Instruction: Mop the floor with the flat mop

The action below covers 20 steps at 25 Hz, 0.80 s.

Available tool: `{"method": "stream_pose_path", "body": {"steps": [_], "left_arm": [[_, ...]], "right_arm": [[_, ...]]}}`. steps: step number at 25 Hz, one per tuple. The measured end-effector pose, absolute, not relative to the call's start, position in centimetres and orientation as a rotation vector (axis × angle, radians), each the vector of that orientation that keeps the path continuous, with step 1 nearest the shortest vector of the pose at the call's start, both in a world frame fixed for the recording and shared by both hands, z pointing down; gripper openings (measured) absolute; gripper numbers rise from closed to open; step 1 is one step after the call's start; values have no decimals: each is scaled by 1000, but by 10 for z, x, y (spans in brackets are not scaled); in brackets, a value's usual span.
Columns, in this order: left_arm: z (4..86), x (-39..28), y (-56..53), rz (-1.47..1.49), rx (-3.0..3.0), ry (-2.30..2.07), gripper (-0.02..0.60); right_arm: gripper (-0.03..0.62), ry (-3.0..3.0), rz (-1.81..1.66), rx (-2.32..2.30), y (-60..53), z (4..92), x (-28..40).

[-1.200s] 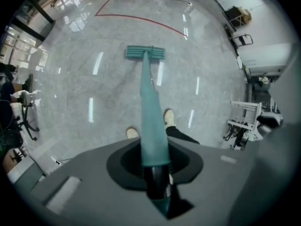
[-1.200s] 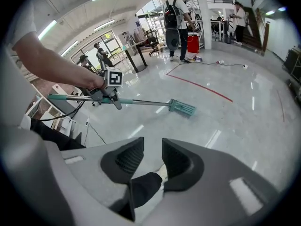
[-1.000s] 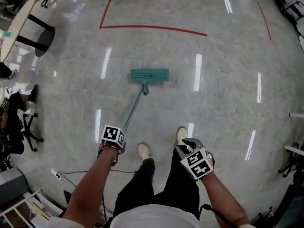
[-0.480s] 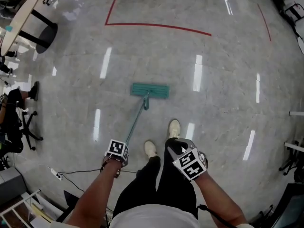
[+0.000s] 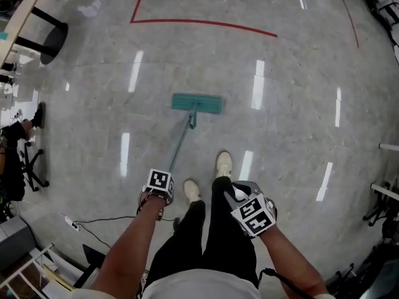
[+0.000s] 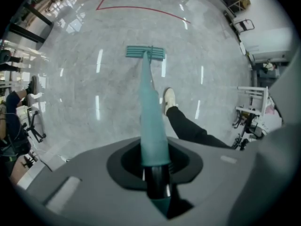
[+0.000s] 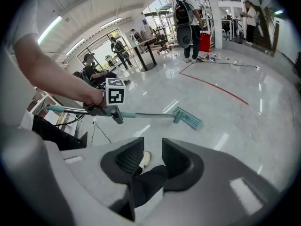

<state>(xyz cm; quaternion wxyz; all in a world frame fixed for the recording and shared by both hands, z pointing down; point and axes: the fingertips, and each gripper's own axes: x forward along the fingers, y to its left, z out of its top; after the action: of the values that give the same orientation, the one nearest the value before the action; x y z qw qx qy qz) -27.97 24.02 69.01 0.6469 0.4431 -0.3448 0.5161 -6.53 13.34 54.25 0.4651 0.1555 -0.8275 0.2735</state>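
One gripper works: the left gripper [image 6: 153, 166] clamps the long handle [image 6: 149, 102] of the teal flat mop, while the right gripper [image 7: 149, 160] hangs empty, jaws slightly apart. The mop's rectangular head [image 5: 197, 103] has slid back over the grey floor from the red tape line [image 5: 206, 23] toward the feet, so a pull stroke seems underway.

Red line [image 5: 206, 23] sits higher in the head view than one second ago. Table [image 5: 25, 11] at upper left has slid further toward the corner.

Mop head [image 5: 197, 103] has been drawn back: it lies further from the red line and nearer the shoes than at the start. Most of that gap opened in the first half second.

Left gripper [image 5: 159, 189], on the pole [image 5: 179, 145], dropped toward the body, then rose part of the way again. It ends slightly lower and further right.

Right shoe [image 5: 223, 164] has shifted left, closing on the left shoe [image 5: 191, 190].

Right gripper [image 5: 249, 210] has edged left toward the legs.
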Motion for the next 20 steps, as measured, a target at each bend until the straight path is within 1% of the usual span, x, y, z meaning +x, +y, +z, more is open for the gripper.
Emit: {"method": "stream_pose_path", "body": {"steps": [11, 20], "left_arm": [[700, -260, 143, 1173, 1017, -793, 94], [706, -259, 46, 1186, 1017, -819, 94]], "right_arm": [[123, -2014, 727, 426, 109, 542, -33], [123, -1996, 762, 451, 88, 544, -16]]}}
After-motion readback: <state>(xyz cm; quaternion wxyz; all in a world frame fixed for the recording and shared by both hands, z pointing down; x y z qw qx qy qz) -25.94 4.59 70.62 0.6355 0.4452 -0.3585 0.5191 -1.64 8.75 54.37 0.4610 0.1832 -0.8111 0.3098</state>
